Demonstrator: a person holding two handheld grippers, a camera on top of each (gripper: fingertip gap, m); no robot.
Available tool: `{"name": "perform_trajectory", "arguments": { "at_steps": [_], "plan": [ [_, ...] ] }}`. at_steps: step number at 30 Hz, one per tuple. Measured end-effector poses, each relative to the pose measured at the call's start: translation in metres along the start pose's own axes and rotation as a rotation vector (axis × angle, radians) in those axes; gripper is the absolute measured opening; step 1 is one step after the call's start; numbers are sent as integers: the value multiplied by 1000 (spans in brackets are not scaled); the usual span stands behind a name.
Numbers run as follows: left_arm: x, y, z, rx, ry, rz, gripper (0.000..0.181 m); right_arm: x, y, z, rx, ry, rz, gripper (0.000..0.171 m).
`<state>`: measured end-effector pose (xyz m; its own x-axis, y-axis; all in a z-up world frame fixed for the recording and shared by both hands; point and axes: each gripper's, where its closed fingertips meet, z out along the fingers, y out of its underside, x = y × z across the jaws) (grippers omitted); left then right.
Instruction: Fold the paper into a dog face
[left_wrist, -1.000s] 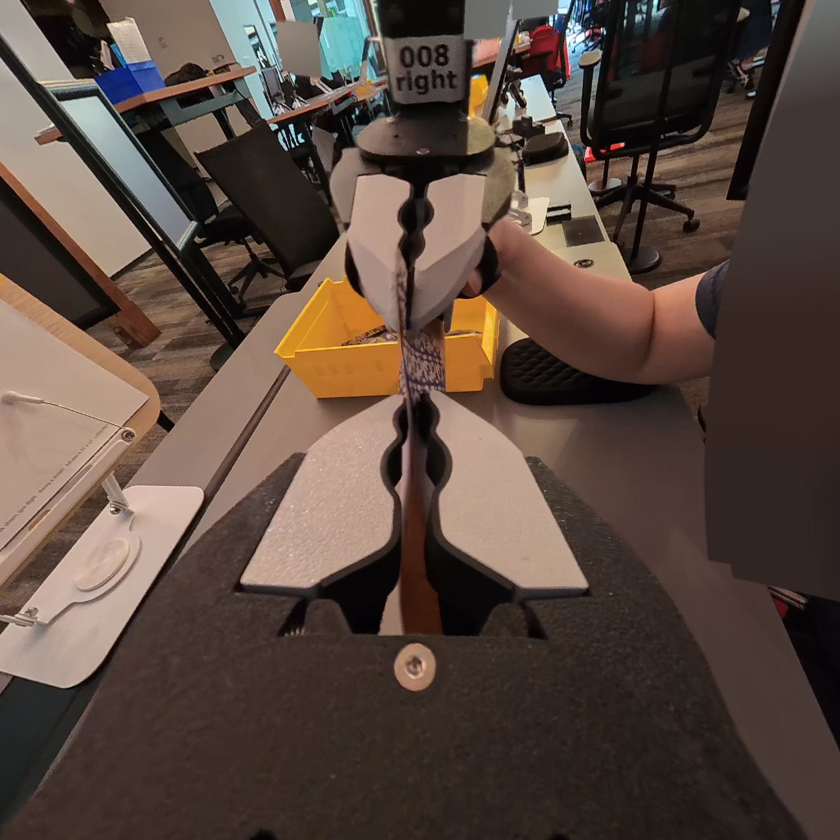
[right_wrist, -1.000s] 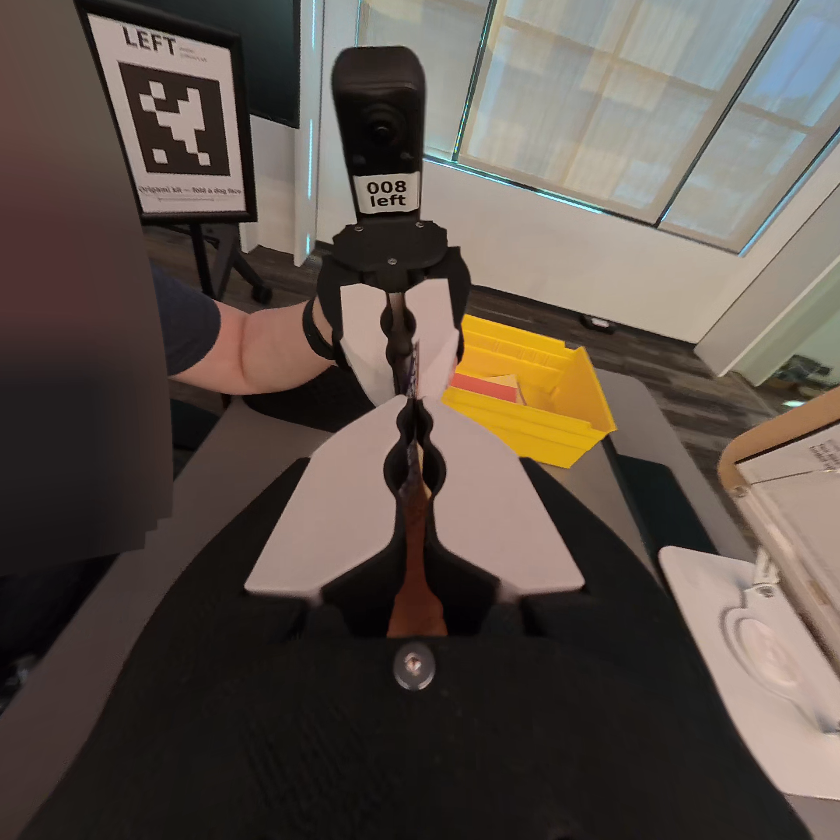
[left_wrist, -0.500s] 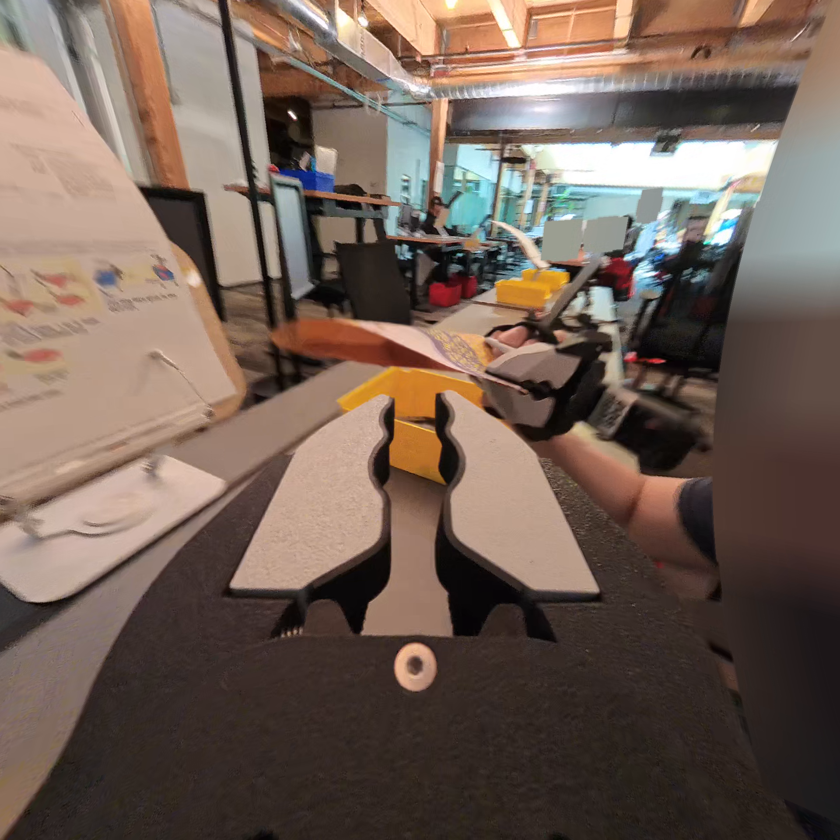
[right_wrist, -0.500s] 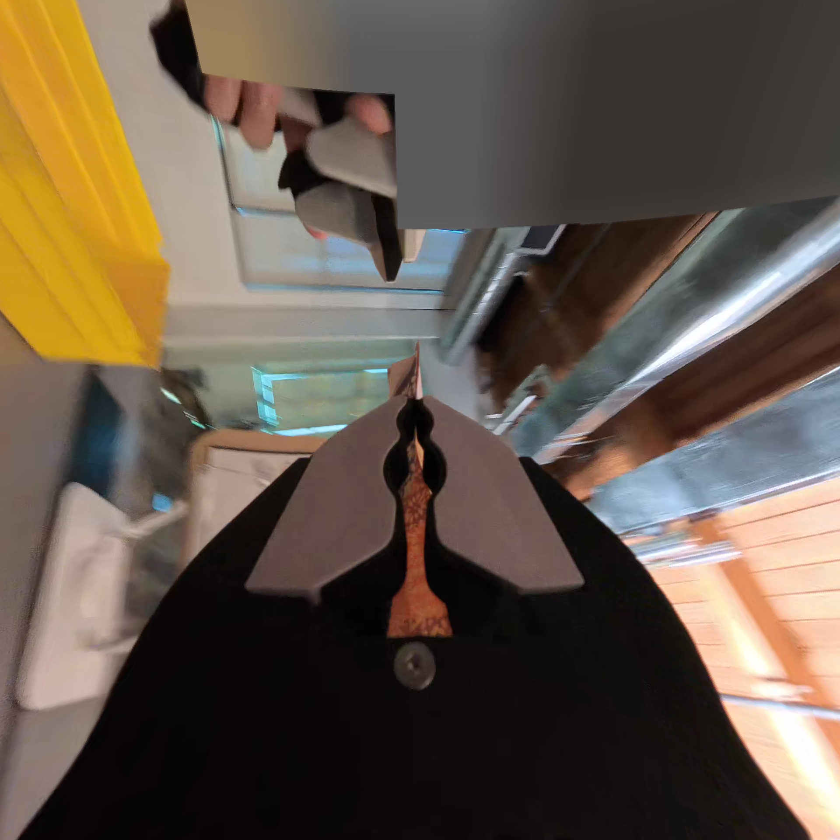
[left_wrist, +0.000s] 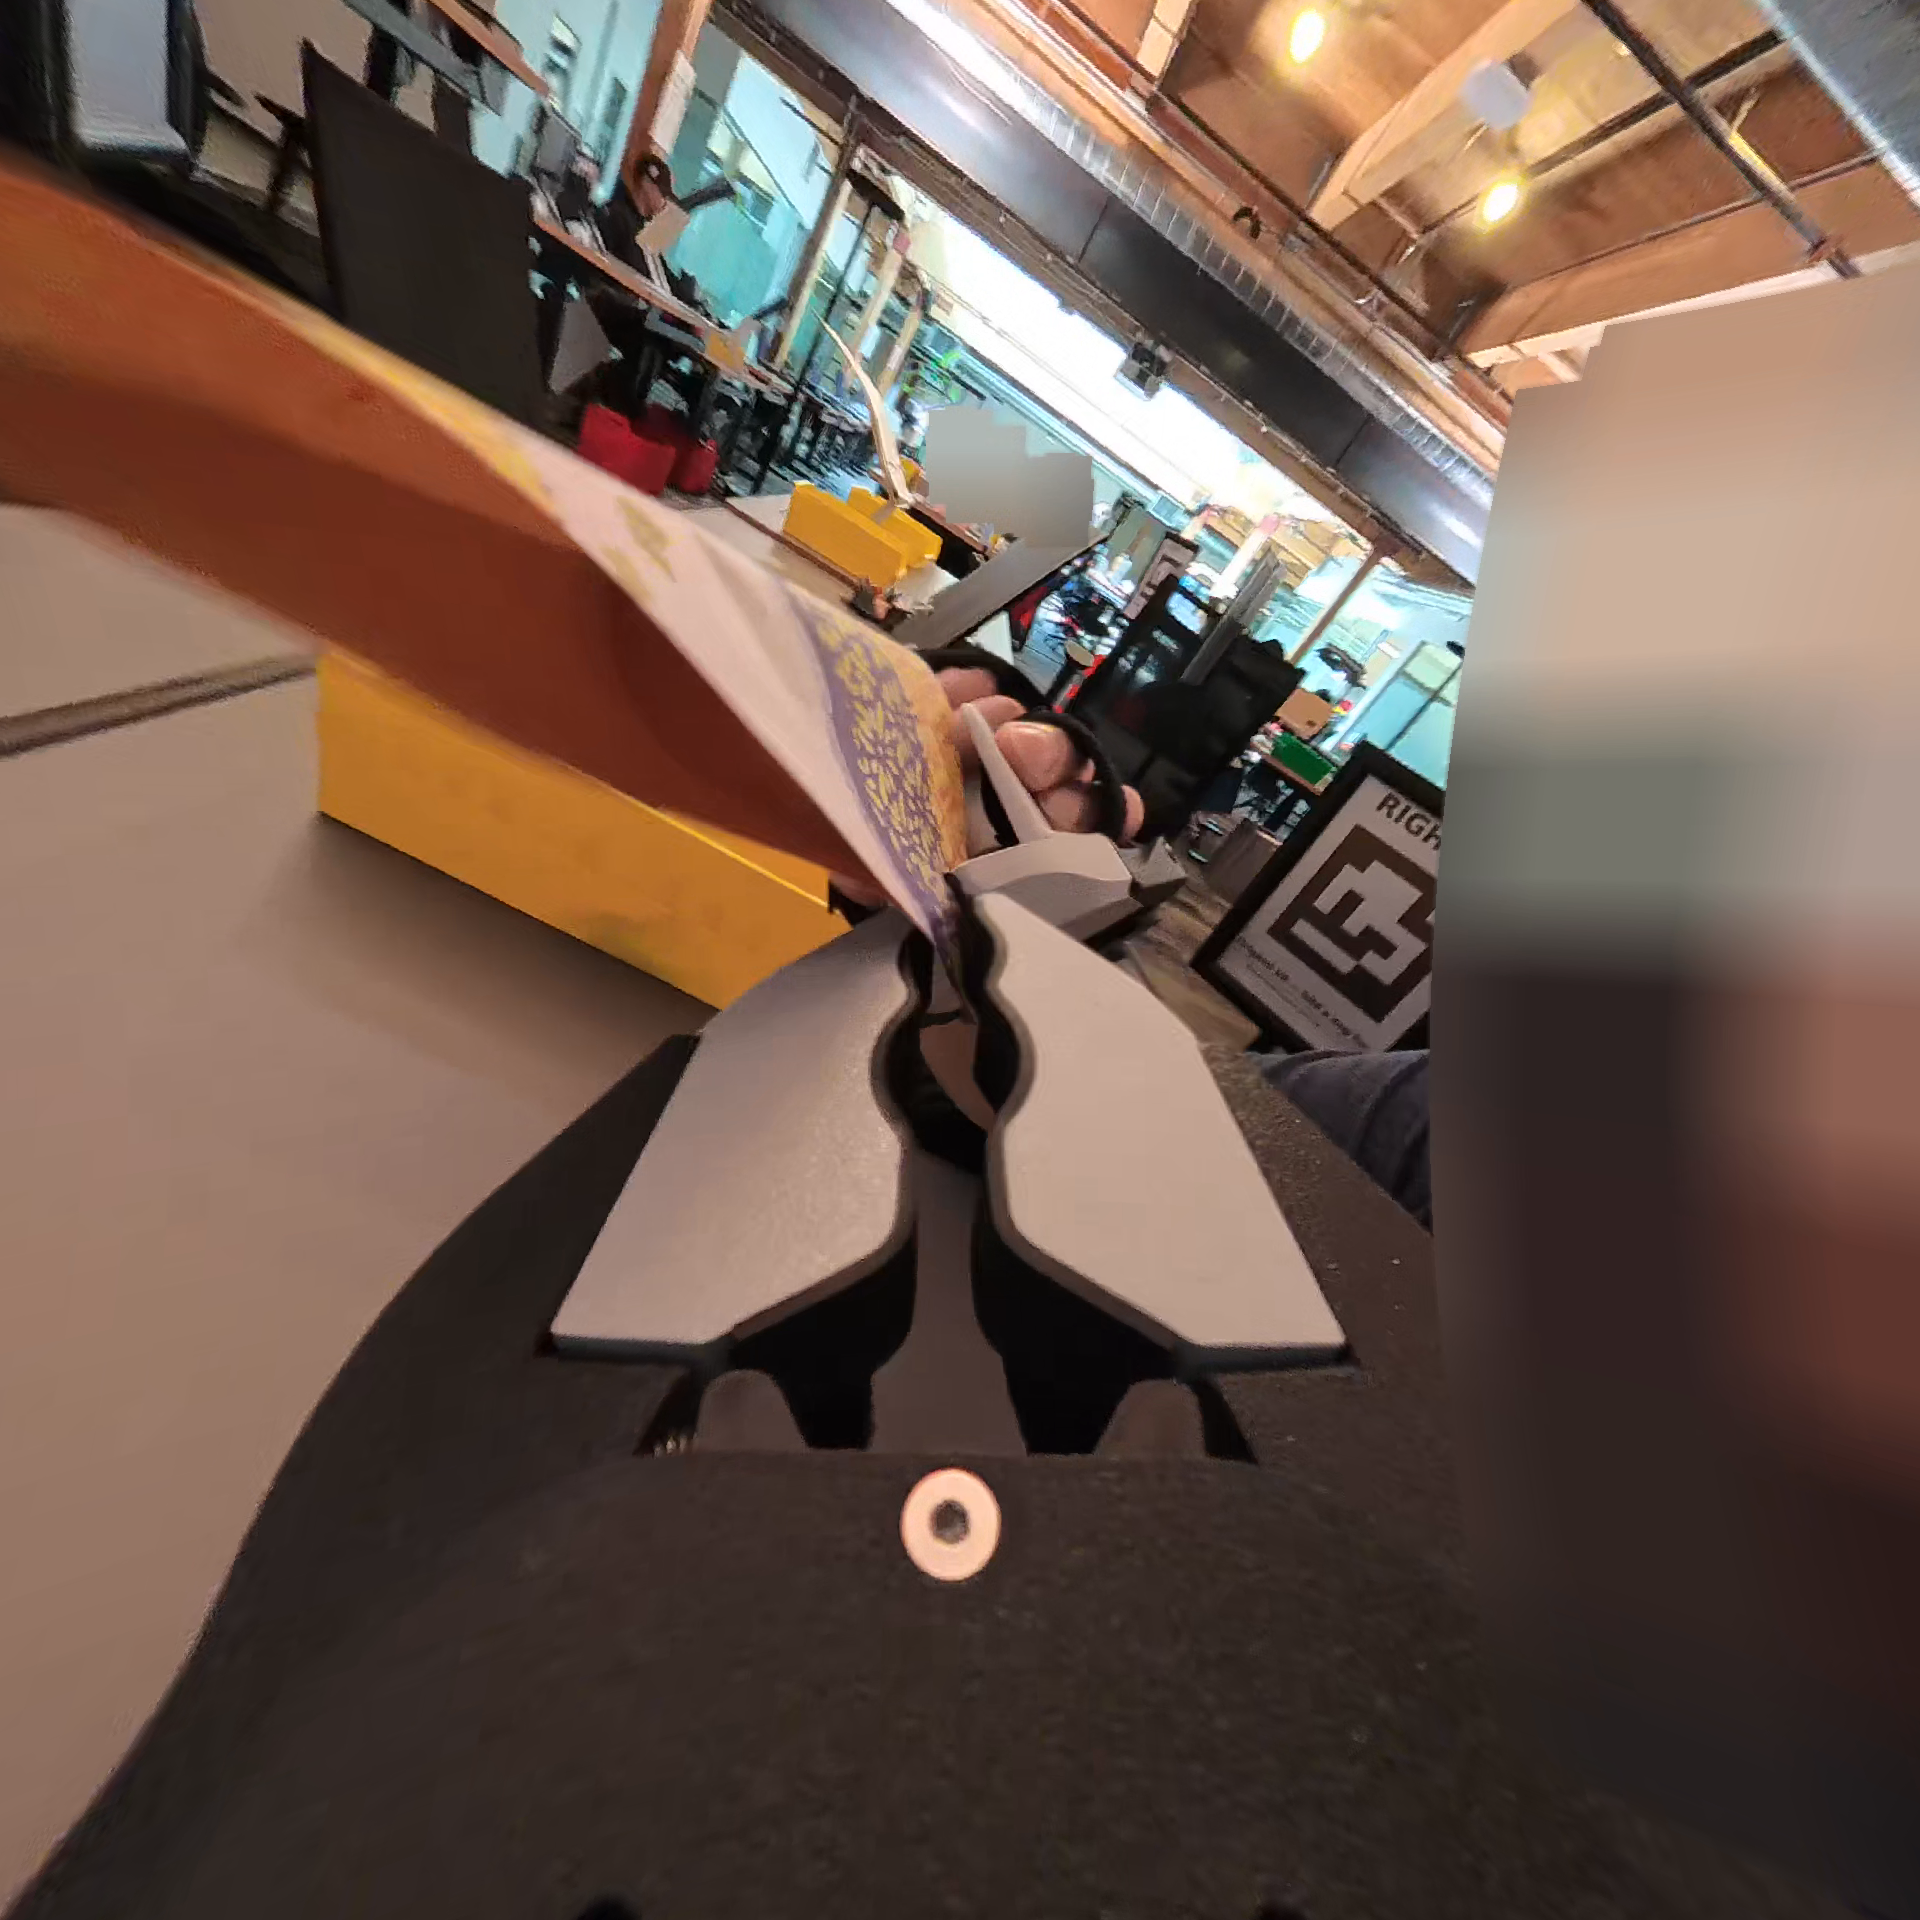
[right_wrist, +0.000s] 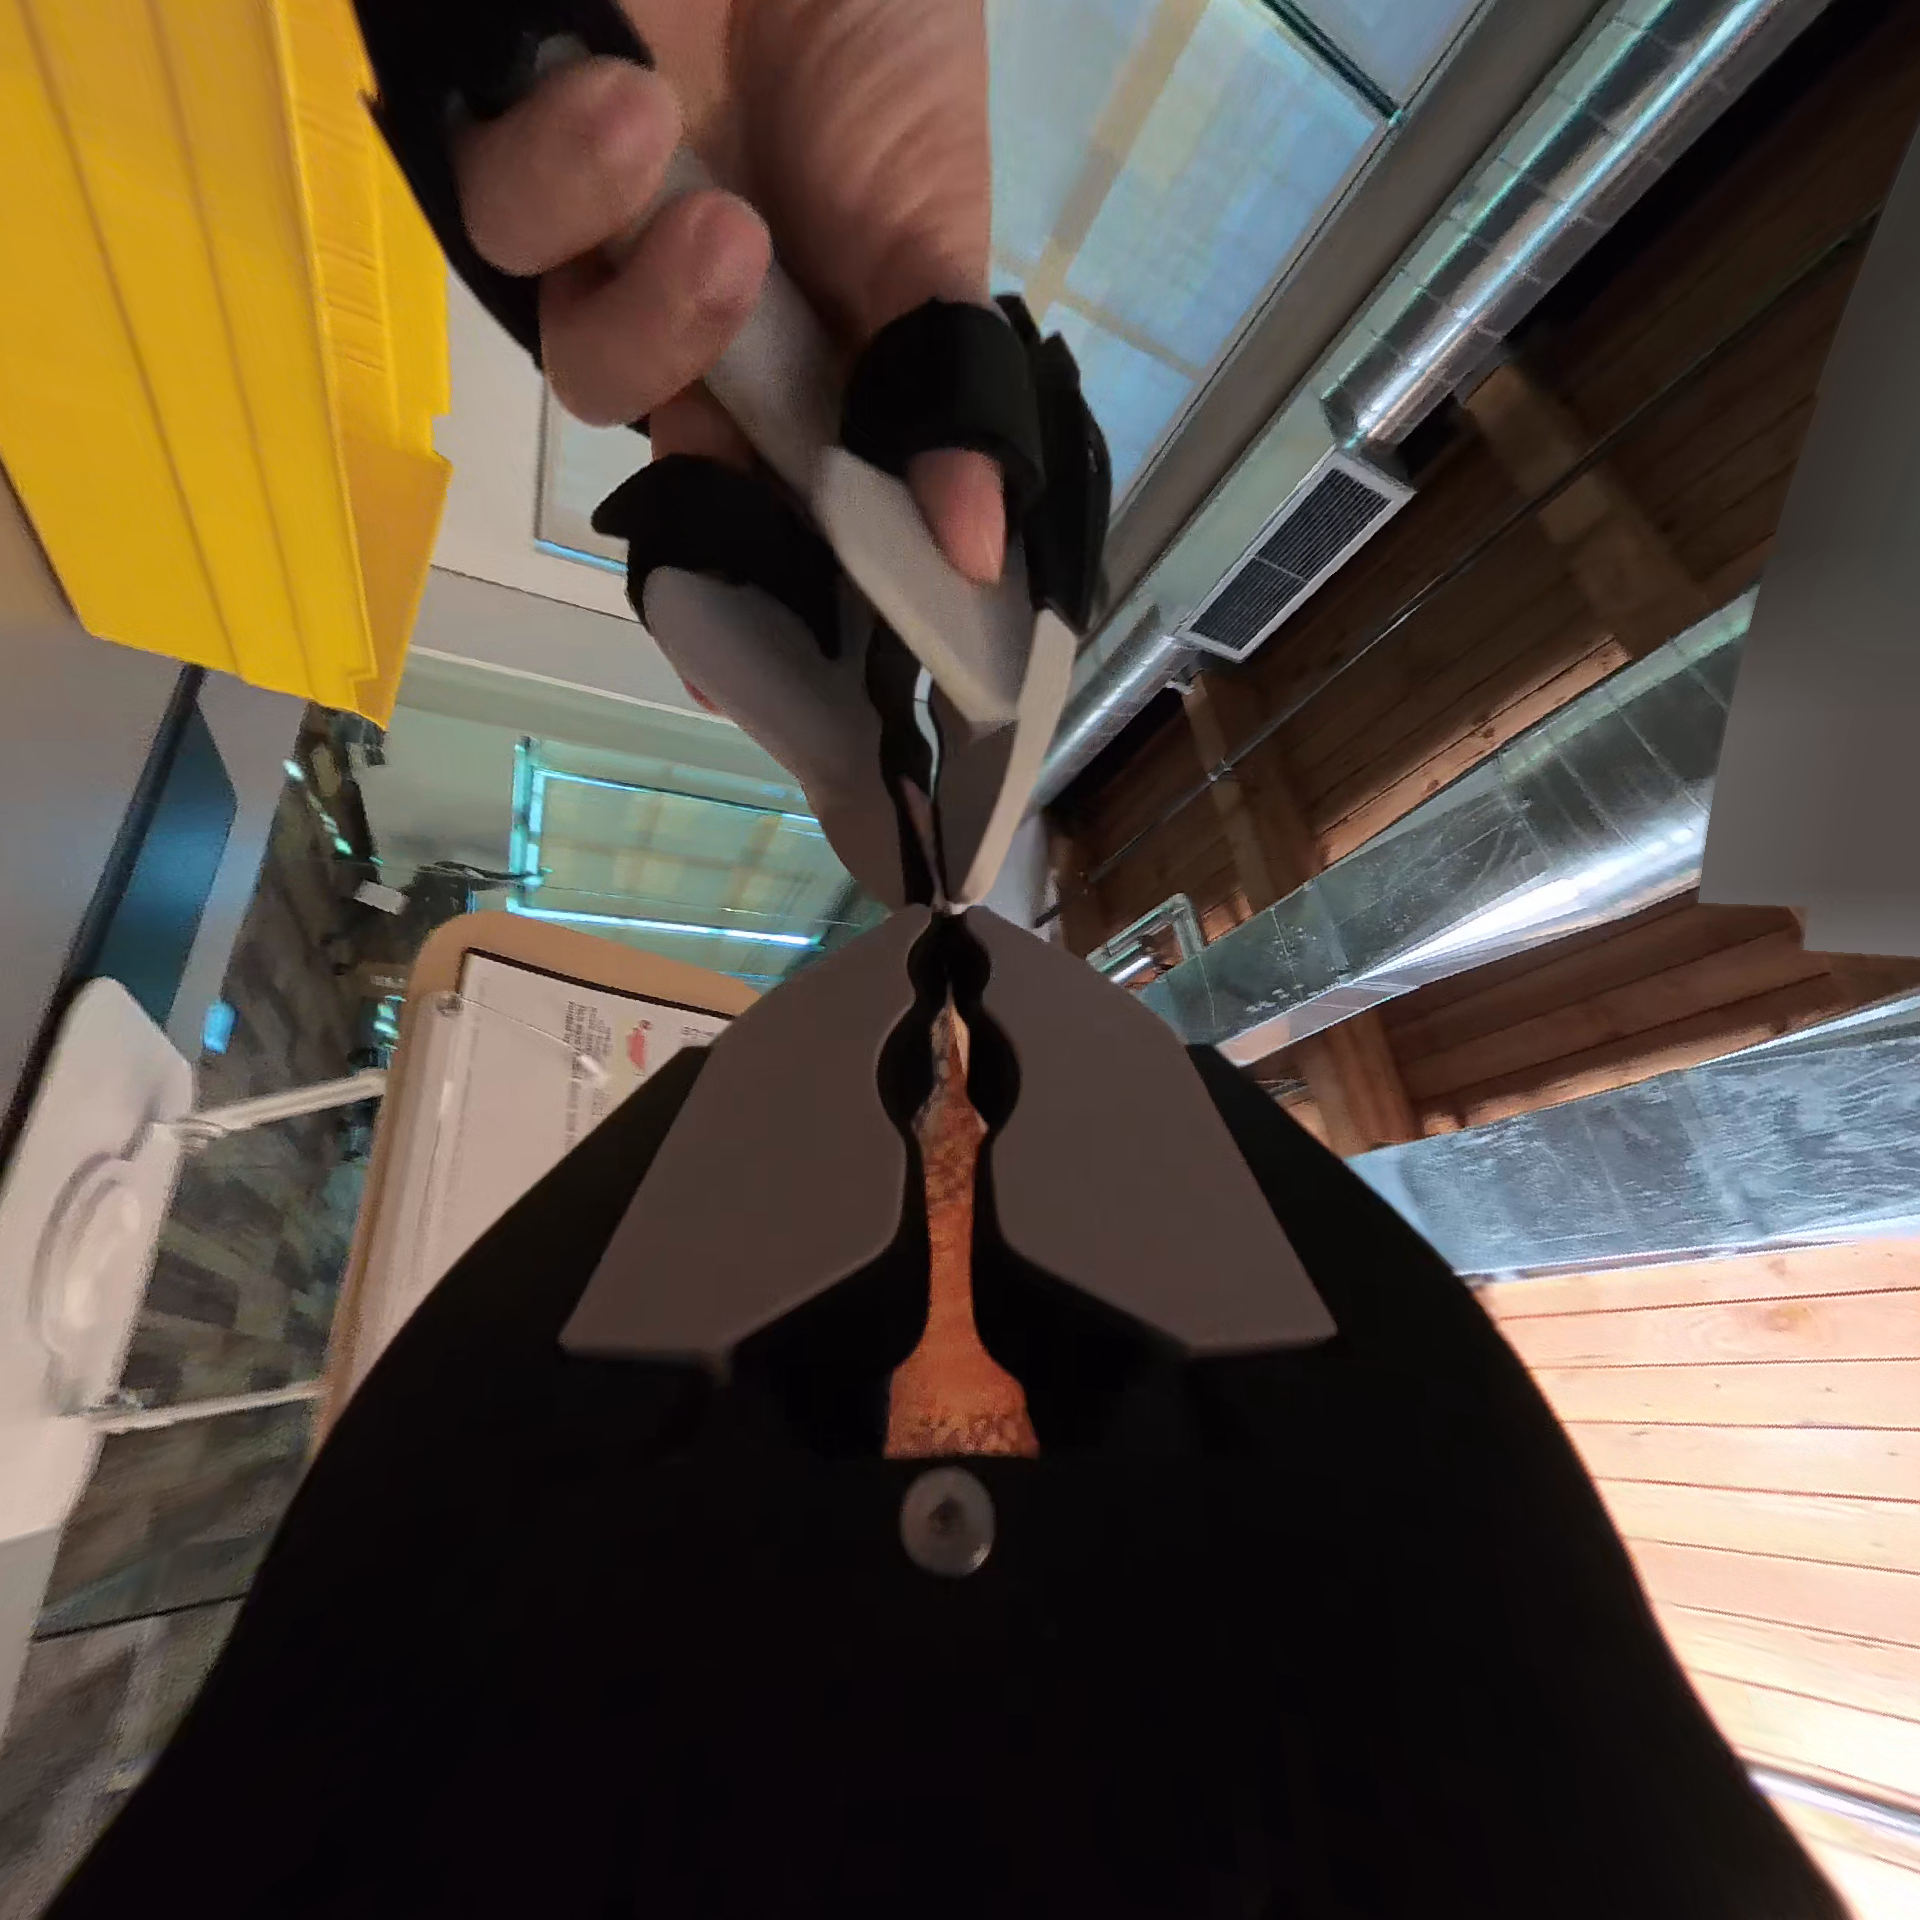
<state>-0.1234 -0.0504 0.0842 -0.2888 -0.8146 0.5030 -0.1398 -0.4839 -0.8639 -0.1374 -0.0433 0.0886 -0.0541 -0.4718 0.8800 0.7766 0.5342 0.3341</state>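
Right gripper (right_wrist: 948, 914): fingers narrowed to a slit and clamped on the paper (right_wrist: 951, 1288), whose orange, speckled face fills the gap between them back to the base screw.

Left gripper (left_wrist: 951, 935): tips nearly closed on the paper's edge at 12 o'clock. The pinch looks shallow; whether it grips firmly cannot be told from this view.

Paper (left_wrist: 540, 613): held in the air between both tools, rising from the left tips toward 10 o'clock, orange on one face, white with purple and yellow pattern on the other. It is clear of the grey table (left_wrist: 208, 1039).

Judgement on the step in hand: the sheet is being re-gripped in mid-air ahead of a fold. Done well, the left pinch should be confirmed before the right one loosens, and the edges kept taut and aligned so that the crease runs true.

View differences: the left wrist view shows the sheet's spread and both faces, with the yellow bin (left_wrist: 561, 831) behind it at 9 o'clock. The right wrist view shows only a sliver, but gives the two tool tips meeting and the hand (right_wrist: 831, 156) on the opposite gripper.
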Motion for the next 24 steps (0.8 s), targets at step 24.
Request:
{"name": "perform_trajectory", "arguments": {
  "at_steps": [24],
  "plan": [
    [-4,-44,-27,287,-222,376,0,-2,35,33,231,-229,2521,41]
  ]
}}
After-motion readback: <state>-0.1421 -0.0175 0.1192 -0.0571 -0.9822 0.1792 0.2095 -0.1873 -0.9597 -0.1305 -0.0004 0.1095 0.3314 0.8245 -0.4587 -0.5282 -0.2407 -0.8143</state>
